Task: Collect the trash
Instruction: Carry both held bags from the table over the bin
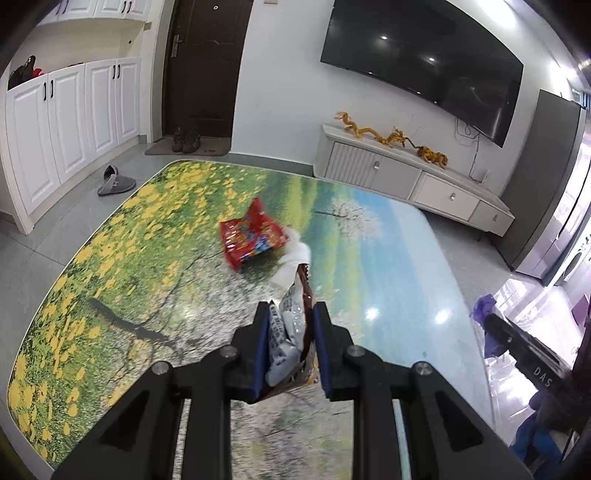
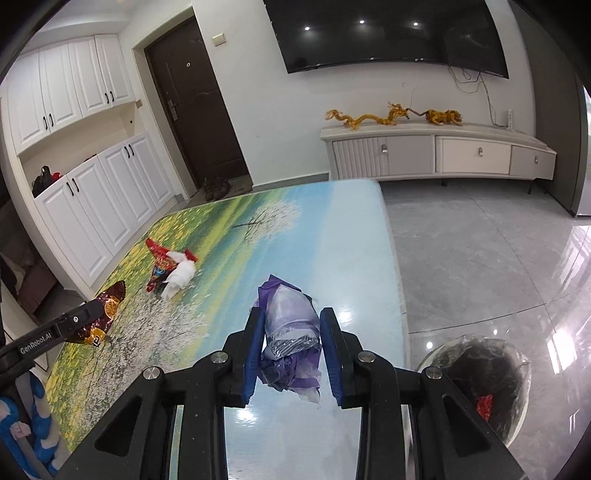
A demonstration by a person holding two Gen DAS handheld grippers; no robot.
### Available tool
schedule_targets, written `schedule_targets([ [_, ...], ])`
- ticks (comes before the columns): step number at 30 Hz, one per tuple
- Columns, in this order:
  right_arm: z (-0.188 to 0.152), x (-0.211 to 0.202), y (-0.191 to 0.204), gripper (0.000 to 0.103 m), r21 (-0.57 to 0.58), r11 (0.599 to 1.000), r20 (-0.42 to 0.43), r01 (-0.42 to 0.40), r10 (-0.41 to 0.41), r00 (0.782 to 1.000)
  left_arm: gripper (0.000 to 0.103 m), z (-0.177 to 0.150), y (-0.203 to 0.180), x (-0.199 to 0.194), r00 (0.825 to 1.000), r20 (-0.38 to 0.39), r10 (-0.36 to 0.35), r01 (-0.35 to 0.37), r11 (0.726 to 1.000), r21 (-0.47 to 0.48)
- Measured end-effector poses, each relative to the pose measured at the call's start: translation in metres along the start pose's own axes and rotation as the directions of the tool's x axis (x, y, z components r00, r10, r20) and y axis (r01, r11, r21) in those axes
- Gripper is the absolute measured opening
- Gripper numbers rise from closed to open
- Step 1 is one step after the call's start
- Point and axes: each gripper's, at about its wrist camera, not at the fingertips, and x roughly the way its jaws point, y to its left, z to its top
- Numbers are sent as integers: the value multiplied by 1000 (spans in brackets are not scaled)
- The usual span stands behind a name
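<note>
Both grippers point slantwise down over the desk [image 1: 110,258] with its printed flower-meadow top: the left gripper [image 1: 290,347] has its jaws pinching a brown and silver snack wrapper [image 1: 291,325], and the right gripper [image 2: 291,354] has its jaws pinching a crumpled purple plastic wrapper [image 2: 290,325]. On the desk lie a red snack bag [image 1: 251,236] and, touching it, a white crumpled tissue [image 1: 295,258]. Beside the desk on the glossy grey tile floor [image 2: 480,240] stands a bin lined with a black bag [image 2: 476,376], and a dark television [image 2: 388,33] hangs above a white cabinet [image 2: 436,151].
</note>
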Motion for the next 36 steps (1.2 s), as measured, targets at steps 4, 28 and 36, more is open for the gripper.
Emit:
schedule_targets([
  [4,1,-11,-23,29,5,999,38,36,-36,999,22,8,-37,3,999,-3,-49,50,998,36],
  [28,-34,-20,-164,29,138,926,-19,351,-352,936,22,-34,-270,77,918,-257,-302,368,891,267],
  [36,-52,-16,-204,29,184,894,-97,409,-397,913,22,-58,-317,105,885,-350,-306,415,859,300],
])
